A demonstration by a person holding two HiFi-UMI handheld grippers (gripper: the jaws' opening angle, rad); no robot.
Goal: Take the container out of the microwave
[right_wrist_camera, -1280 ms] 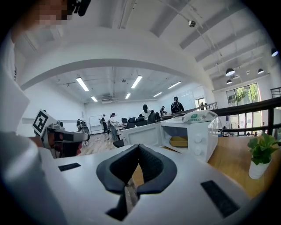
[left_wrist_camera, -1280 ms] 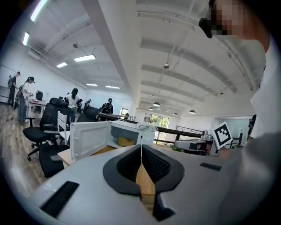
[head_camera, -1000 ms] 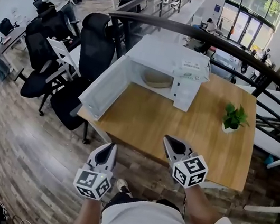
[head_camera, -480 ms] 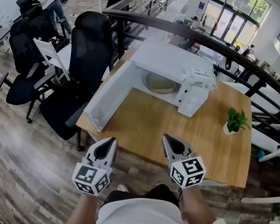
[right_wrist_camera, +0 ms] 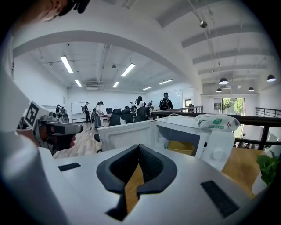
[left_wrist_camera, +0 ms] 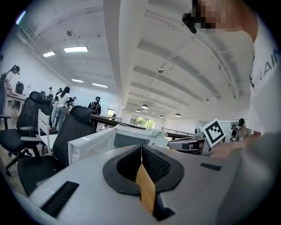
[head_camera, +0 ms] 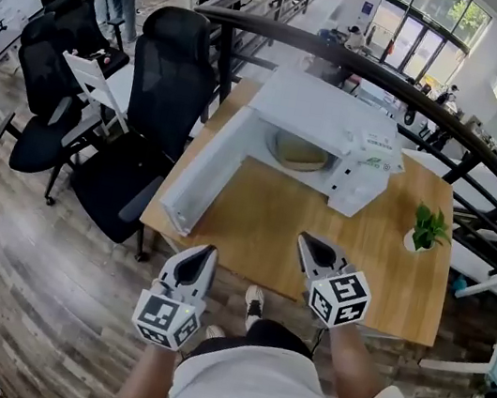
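A white microwave point(head_camera: 325, 116) stands on the wooden table point(head_camera: 254, 223), its door point(head_camera: 219, 174) swung wide open to the left. Inside sits a tan-yellow container point(head_camera: 302, 152), which the right gripper view shows as a yellow bowl point(right_wrist_camera: 181, 147) in the cavity. My left gripper point(head_camera: 208, 253) is shut and empty, just short of the table's near edge. The right gripper point(head_camera: 304, 240), also shut and empty, reaches over that edge. Both are well short of the microwave. In the left gripper view the open door point(left_wrist_camera: 90, 143) lies ahead.
A white packet point(head_camera: 378, 149) lies on top of the microwave. A small potted plant point(head_camera: 427, 230) stands at the table's right. Black office chairs point(head_camera: 172, 65) crowd the table's left side, and a dark railing point(head_camera: 348, 63) runs behind it. People stand at the far left.
The person has come closer to the table, and both grippers have moved forward with them, side by side. Their jaws stayed shut. The microwave door and the container have not moved.
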